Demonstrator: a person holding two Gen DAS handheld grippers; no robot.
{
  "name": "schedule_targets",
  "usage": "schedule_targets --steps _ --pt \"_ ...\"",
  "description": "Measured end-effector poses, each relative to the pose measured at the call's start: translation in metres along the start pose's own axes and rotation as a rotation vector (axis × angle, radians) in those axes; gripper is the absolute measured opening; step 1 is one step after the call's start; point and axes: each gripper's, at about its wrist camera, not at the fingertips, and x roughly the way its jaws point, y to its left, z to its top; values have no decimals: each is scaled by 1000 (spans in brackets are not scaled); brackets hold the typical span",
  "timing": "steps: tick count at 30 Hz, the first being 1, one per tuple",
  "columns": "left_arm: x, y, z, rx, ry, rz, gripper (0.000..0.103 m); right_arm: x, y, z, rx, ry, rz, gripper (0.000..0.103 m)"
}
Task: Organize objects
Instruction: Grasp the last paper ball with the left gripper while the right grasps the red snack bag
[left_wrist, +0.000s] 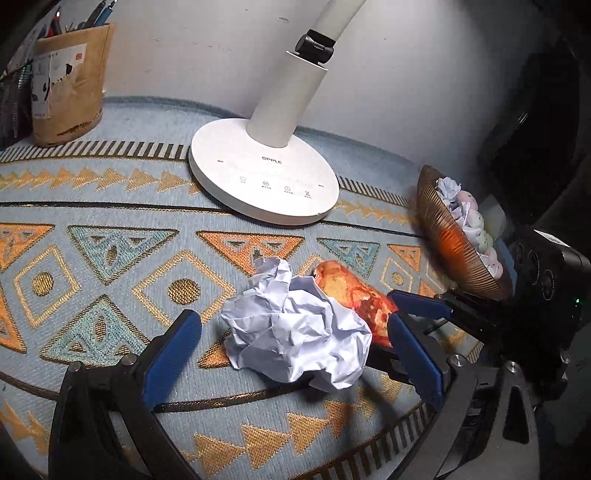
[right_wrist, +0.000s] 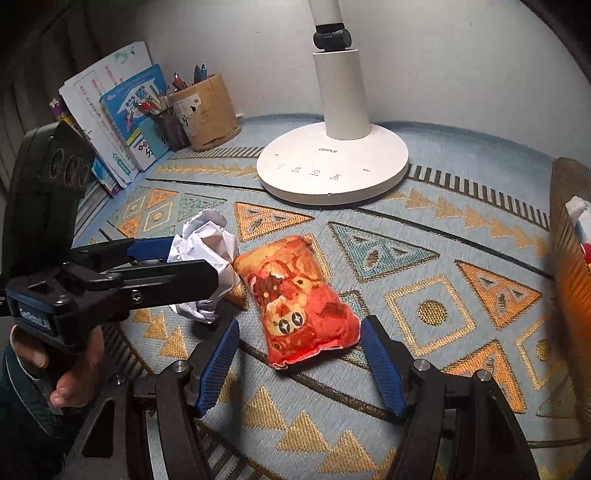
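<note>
On the patterned cloth (right_wrist: 461, 229), a lamp base (right_wrist: 332, 166) near a seemingly grey wall (right_wrist: 443, 55).

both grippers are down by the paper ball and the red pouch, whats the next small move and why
Probably close the left gripper on the crumpled paper ball: its blue fingers already straddle it, open, and none visibly presses on it. The right gripper is likewise open around the near end of the red pouch. The bowl already holds crumpled paper.
</note>
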Motion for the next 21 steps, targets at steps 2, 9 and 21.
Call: schedule_targets --steps 2,9,21 --pt "1 -4 0 17 -6 23 90 5 7 5 -33 -1 -38 67" --pt "-2 -13 -4 85 -42 36 54 15 13 7 -47 -21 -103 60" --pt "-28 17 1 -16 -176 5 54 -33 -1 -28 300 -89 -306 37"
